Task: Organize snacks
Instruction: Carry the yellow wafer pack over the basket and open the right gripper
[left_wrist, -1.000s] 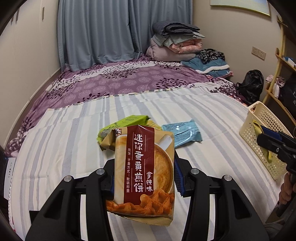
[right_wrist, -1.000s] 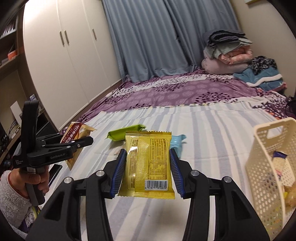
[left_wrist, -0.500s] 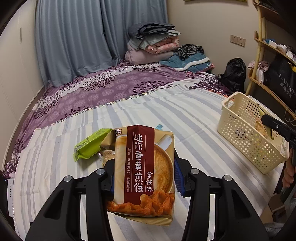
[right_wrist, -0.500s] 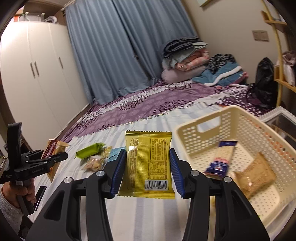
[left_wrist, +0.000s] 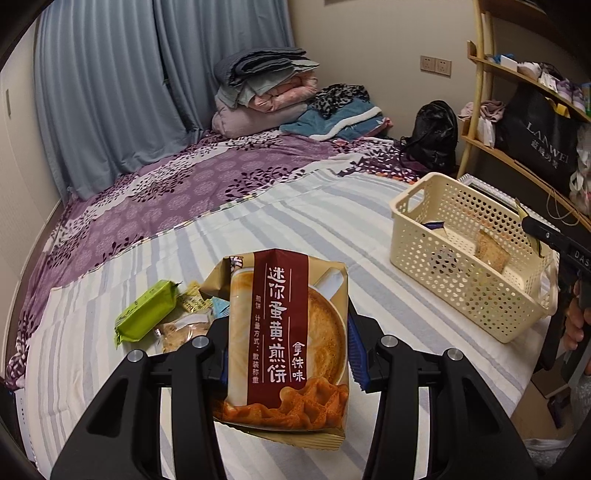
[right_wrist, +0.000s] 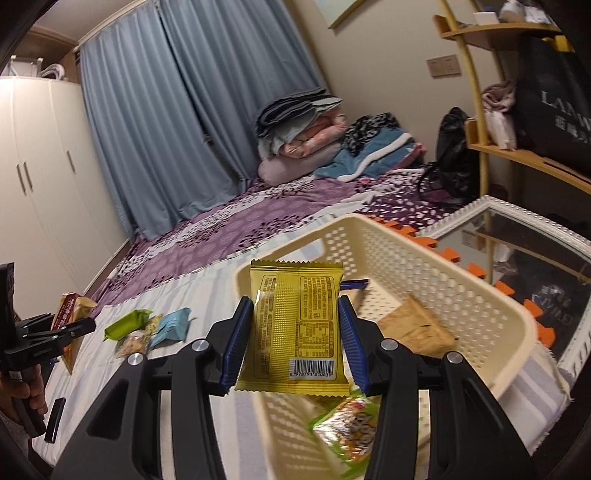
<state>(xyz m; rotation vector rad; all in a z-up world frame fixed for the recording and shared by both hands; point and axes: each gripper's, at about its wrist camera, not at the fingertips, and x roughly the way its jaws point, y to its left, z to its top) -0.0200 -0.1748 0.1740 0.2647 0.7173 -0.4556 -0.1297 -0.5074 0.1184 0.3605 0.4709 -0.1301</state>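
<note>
We hold our left gripper (left_wrist: 286, 354) above the striped bedsheet (left_wrist: 295, 229), its blue-padded fingers (left_wrist: 356, 350) pinching an upright egg-roll biscuit packet (left_wrist: 288, 343) with a maroon band of Chinese print. Behind it on the sheet lie a green snack packet (left_wrist: 146, 314), a clear-wrapped biscuit (left_wrist: 181, 330) touching it, and part of a light blue packet (left_wrist: 221, 308), mostly hidden by the held packet. The cream perforated basket (left_wrist: 461, 280) sits near the bed's right edge, well apart from that cluster.

Our right gripper (right_wrist: 295, 339) hangs over the basket's (right_wrist: 461, 295) near end, fingers (right_wrist: 236, 339) clamped on a yellow foil packet (right_wrist: 295, 328), barcode side facing the camera, raised above the basket floor. Inside the basket we see a tan packet (right_wrist: 413, 328), a dark blue wrapper (right_wrist: 354, 284) partly hidden behind the yellow one, and a blurred green-and-orange packet (right_wrist: 347, 428) near the front wall. In the right wrist view, the left gripper (right_wrist: 74, 326) shows at the far left with its maroon packet (right_wrist: 68, 317), beside the green (right_wrist: 127, 323) and blue (right_wrist: 171, 326) packets on the sheet.
</note>
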